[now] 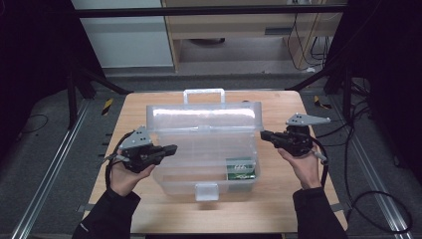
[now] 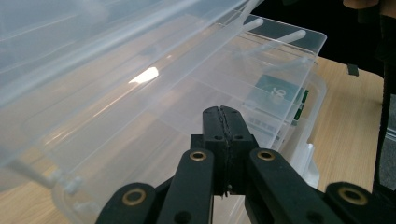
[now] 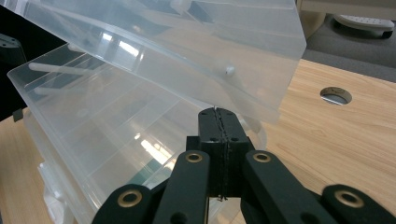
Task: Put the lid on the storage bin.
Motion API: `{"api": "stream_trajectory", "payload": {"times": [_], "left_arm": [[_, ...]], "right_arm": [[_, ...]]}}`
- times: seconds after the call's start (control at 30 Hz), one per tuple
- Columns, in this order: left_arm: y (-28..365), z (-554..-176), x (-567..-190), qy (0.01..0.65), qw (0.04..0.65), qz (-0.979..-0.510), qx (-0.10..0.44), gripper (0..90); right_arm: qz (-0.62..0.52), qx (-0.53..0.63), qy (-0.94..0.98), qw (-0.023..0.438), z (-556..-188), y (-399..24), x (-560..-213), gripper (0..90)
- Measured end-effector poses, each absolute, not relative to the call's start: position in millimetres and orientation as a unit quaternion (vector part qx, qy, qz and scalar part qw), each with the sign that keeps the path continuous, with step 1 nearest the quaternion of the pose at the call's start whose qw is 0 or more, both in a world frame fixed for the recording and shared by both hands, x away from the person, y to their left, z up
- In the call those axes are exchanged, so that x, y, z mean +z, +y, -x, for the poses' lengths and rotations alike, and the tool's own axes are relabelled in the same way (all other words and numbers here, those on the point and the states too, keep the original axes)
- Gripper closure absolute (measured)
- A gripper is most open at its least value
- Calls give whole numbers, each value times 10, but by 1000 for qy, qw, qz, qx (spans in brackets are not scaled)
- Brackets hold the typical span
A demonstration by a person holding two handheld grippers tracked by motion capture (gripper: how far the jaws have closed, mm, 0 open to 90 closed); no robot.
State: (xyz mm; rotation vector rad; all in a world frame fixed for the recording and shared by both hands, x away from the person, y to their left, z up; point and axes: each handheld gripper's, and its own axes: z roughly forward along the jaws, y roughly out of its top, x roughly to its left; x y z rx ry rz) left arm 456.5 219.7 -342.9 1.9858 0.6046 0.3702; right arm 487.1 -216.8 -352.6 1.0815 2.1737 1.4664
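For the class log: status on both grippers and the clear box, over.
Left gripper shut, empty, at box's left side. Right gripper shut, empty, at lid's right end. Clear box open, green packet inside. Nothing in the way.

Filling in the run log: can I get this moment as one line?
left hand-held gripper: shut, empty, at box's left wall | right hand-held gripper: shut, empty, at right wall | clear plastic toolbox: lid open | green packet: inside

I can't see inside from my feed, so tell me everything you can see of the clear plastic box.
The clear plastic box is a see-through, lidded case with a carry handle and a front latch tab. It sits mid-table on the wooden table, lid raised but tilted forward over the base. Moulded dividers split the base; a green-and-white packet lies in its front right corner. Whether either gripper touches it, I cannot tell.
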Motion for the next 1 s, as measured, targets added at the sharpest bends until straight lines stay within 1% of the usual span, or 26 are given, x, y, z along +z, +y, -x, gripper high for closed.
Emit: {"api": "stream_trajectory", "payload": {"times": [0.3, 0.53, 1.0], "left_arm": [[2420, -4547, -3458, 267, 491, -812, 165, 899], [2551, -4560, -3480, 280, 488, -809, 170, 899], [2705, -4548, -3534, 299, 487, -802, 172, 900]], "right_arm": [[-369, 514, 758, 158, -4828, -2136, -3536, 900], [-368, 514, 760, 151, -4797, -2123, -3615, 900], [-367, 505, 766, 153, -4756, -2114, -3659, 900]]}}
